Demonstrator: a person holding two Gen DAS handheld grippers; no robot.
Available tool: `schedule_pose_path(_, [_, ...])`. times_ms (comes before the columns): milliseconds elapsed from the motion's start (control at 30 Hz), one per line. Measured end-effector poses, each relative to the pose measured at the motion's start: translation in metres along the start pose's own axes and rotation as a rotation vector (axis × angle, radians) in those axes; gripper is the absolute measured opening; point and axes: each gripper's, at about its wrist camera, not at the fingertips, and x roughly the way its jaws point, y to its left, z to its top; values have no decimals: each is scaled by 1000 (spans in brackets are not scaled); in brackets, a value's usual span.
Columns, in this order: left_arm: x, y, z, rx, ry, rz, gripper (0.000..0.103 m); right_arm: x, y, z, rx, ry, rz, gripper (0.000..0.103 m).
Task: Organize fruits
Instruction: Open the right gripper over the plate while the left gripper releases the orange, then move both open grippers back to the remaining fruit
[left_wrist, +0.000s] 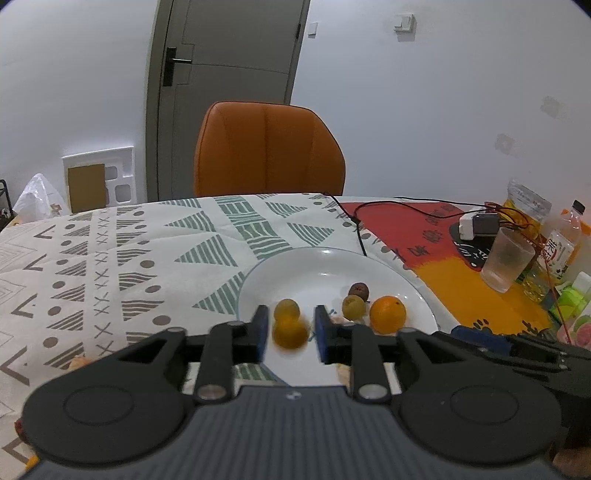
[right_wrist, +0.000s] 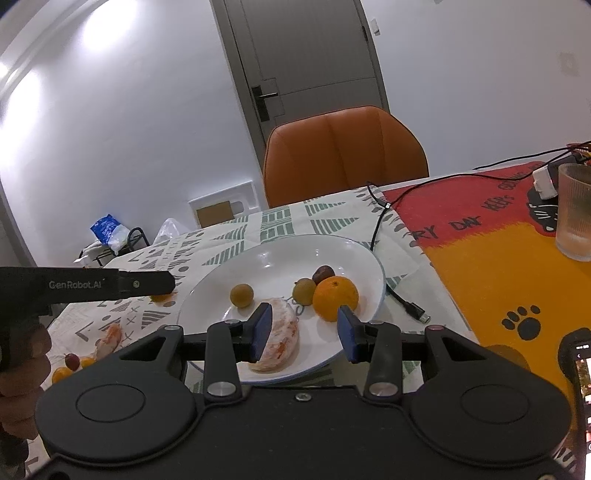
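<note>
A white plate (right_wrist: 207, 291) holds a small yellow fruit (right_wrist: 242, 295), a greenish-yellow one (right_wrist: 304, 291), a dark reddish-brown one (right_wrist: 321, 274), a whole orange (right_wrist: 335, 298) and a peeled orange (right_wrist: 282, 332). My right gripper (right_wrist: 306, 334) is open over the plate's near edge. Its left pad is against the peeled orange and its right pad stands clear. My left gripper (left_wrist: 290, 330) is open at the plate's near-left rim. A blurred small orange-yellow fruit (left_wrist: 290, 332) sits between its pads without touching them.
Peeled segments (right_wrist: 110, 338), a grape (right_wrist: 72, 361) and small orange fruits (right_wrist: 61, 373) lie on the patterned cloth at left. A black cable (right_wrist: 402, 301) runs right of the plate. A ribbed cup (left_wrist: 506, 258), bottles (left_wrist: 561, 247) and an orange chair (left_wrist: 269, 147) stand farther off.
</note>
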Motion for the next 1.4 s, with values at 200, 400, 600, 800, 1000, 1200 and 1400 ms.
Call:
schedule_pose_path(200, [-9, 17, -2, -44, -4, 51, 42, 1, 5, -1, 3, 2, 21, 41])
schedule_pose_path(400, [-27, 34, -5, -63, -27, 99, 60, 2, 16, 0, -1, -2, 47, 45])
schedule_pose_path(600, [-43, 49, -10, -82, -47, 161, 74, 0, 30, 2, -20, -11, 87, 60])
schedule_pose_path(800, [-57, 63, -14, -100, -51, 208, 83, 1, 42, 4, -26, -19, 117, 72])
schedule_pose_path(1000, [-71, 76, -20, -111, -49, 253, 87, 3, 54, 5, -24, -25, 153, 89])
schedule_pose_path(1200, [-85, 92, -27, -136, -57, 288, 88, 8, 71, 2, -43, -19, 189, 94])
schedule_pose_path(1400, [-99, 110, -35, -160, -56, 334, 88, 15, 88, -1, -54, -3, 227, 95])
